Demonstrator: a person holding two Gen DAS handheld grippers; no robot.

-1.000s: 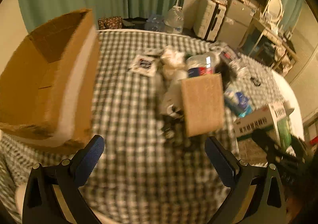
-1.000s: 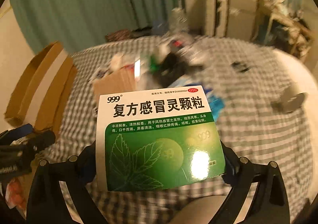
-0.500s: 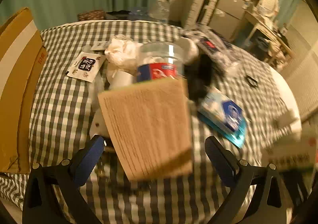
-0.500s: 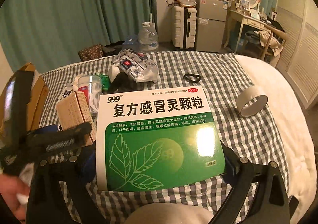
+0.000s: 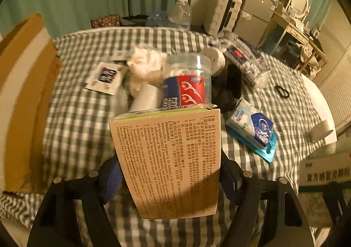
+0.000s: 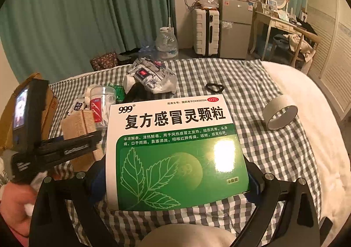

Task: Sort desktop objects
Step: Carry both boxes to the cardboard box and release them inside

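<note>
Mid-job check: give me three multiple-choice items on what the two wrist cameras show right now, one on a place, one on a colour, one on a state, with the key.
1. Where does the roll of tape lie?
A. in the cardboard carton
B. on the checked cloth, right of the green-and-white medicine box
C. on top of the clear jar

2. What colour is the label on the clear jar?
A. red and blue
B. yellow
C. black

3. What is between the left gripper's fingers?
A. nothing
B. the tissue pack
C. the tan medicine box

Key: 1 B, the right wrist view shows it alone on the cloth; 2 A, red and blue band; 3 C, its jaws are closing with the box between the blue pads.
</note>
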